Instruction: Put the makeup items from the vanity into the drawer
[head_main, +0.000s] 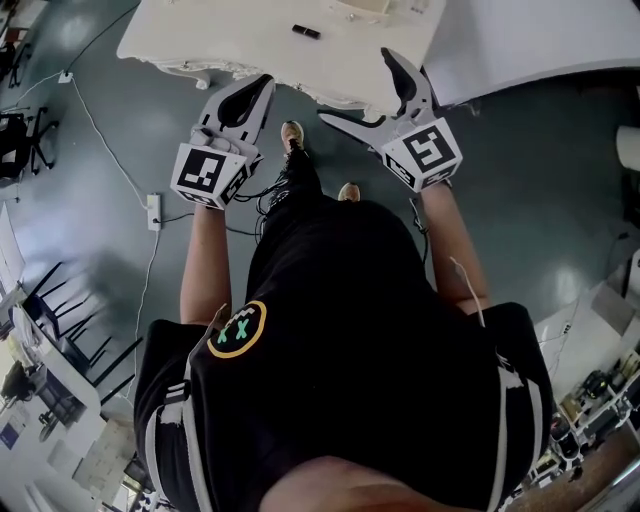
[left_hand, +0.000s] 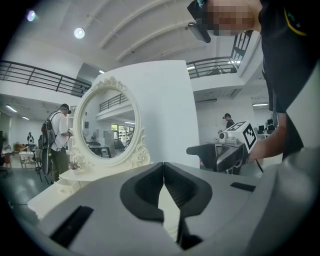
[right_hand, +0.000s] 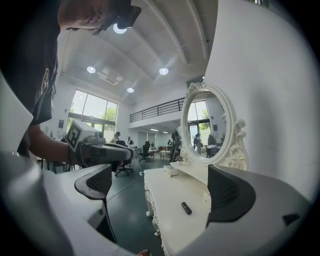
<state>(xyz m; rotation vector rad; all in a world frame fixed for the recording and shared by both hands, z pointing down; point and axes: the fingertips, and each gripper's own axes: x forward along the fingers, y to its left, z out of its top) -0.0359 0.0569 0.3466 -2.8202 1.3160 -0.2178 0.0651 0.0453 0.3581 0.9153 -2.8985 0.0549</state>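
Observation:
A small black makeup stick (head_main: 306, 32) (right_hand: 186, 208) lies alone on the white vanity top (head_main: 230, 40) (right_hand: 165, 192). The vanity carries an oval mirror (left_hand: 109, 127) (right_hand: 206, 125) in an ornate white frame. My left gripper (head_main: 256, 88) (left_hand: 163, 172) is shut and empty, held in front of the vanity's near edge. My right gripper (head_main: 372, 88) (right_hand: 157, 187) stands wide open beside it, also short of the vanity, with the stick seen between its jaws but well beyond them. No drawer front shows clearly.
A tall white panel (left_hand: 167, 110) stands behind the mirror. A small white box (right_hand: 172, 170) sits at the vanity's far end. Cables and a power strip (head_main: 154, 211) lie on the grey floor at left. Chairs, desks and people (left_hand: 57, 140) fill the room behind.

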